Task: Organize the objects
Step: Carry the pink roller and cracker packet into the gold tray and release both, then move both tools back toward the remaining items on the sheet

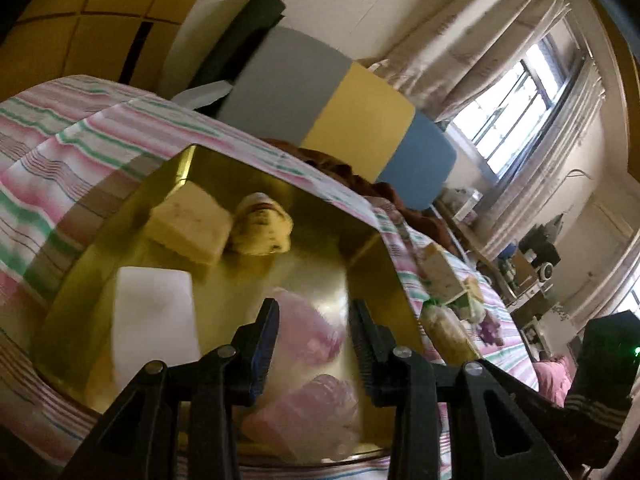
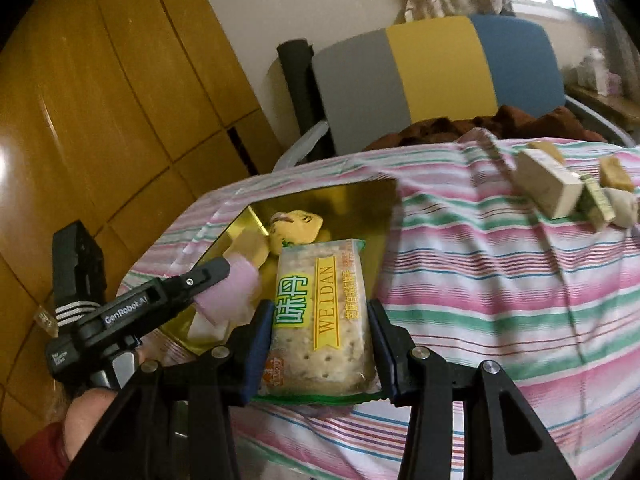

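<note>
A gold tray (image 1: 360, 240) lies on the striped cloth; it also shows in the right wrist view (image 2: 360, 196). In it are a white block (image 1: 154, 312), a yellow sponge-like block (image 1: 188, 226), a small wrapped snack (image 1: 262, 226) and pink wrapped packets (image 1: 308, 332). My left gripper (image 1: 314, 344) hovers open over the pink packets, touching nothing; it shows in the right wrist view (image 2: 208, 280) at the tray's left. My right gripper (image 2: 318, 344) is shut on a Weidan cracker packet (image 2: 320, 312), held at the tray's near edge.
Striped cloth (image 2: 500, 280) covers the surface. Several loose items, among them a pale box (image 2: 550, 184) and small blocks (image 2: 616, 172), lie at its far right. A grey, yellow and blue chair back (image 2: 432, 68) stands behind. Wooden cabinets (image 2: 100, 100) are at the left.
</note>
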Demonstrator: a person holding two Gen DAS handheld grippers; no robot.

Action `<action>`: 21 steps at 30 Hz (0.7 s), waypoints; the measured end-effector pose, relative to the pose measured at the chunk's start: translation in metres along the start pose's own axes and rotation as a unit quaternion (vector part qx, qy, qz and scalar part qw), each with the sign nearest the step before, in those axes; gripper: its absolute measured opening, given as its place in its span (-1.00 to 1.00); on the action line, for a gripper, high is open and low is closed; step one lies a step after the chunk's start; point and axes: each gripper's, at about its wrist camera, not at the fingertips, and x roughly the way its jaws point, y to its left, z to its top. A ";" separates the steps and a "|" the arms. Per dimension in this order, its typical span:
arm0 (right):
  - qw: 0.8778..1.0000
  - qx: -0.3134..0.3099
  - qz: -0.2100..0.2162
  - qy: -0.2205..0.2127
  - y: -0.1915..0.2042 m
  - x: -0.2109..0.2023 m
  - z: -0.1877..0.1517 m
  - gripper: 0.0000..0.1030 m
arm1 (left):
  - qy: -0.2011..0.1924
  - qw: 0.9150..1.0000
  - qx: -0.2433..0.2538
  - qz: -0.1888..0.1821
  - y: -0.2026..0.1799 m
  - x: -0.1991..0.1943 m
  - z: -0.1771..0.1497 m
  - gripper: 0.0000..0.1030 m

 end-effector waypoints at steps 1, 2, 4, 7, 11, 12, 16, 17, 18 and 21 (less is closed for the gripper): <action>1.000 0.002 0.001 0.003 0.003 0.004 0.001 -0.09 | 0.003 1.000 -0.002 0.004 0.003 0.001 -0.001 -0.32; 1.000 0.004 0.001 0.006 0.005 0.008 0.001 -0.09 | 0.005 1.000 -0.006 0.007 0.006 0.003 -0.001 -0.32; 1.000 0.001 -0.008 0.013 0.011 0.018 0.001 -0.09 | 0.016 1.000 -0.008 0.008 0.011 0.005 -0.004 -0.32; 1.000 0.005 -0.021 0.020 0.014 0.031 0.003 -0.08 | 0.019 1.000 -0.004 0.016 0.012 0.003 -0.009 -0.28; 0.999 0.031 -0.017 0.027 0.007 0.037 0.003 0.15 | 0.006 0.999 -0.007 0.031 0.013 -0.007 -0.012 0.04; 0.999 0.033 -0.014 0.017 0.007 0.032 0.002 0.19 | 0.002 0.999 -0.009 0.033 0.012 -0.010 -0.012 0.07; 1.000 0.013 -0.017 -0.018 0.010 0.011 -0.001 0.20 | -0.017 0.999 -0.027 0.043 0.011 -0.018 -0.009 0.30; 1.000 0.011 -0.017 -0.023 0.010 0.007 -0.001 0.20 | -0.019 0.998 -0.030 0.045 0.010 -0.019 -0.009 0.38; 0.999 0.009 -0.019 -0.028 0.010 0.003 -0.002 0.20 | -0.021 0.998 -0.033 0.050 0.009 -0.021 -0.009 0.40; 0.999 0.005 -0.024 -0.034 0.009 -0.005 -0.005 0.20 | -0.030 0.998 -0.026 0.055 0.000 -0.025 -0.011 0.41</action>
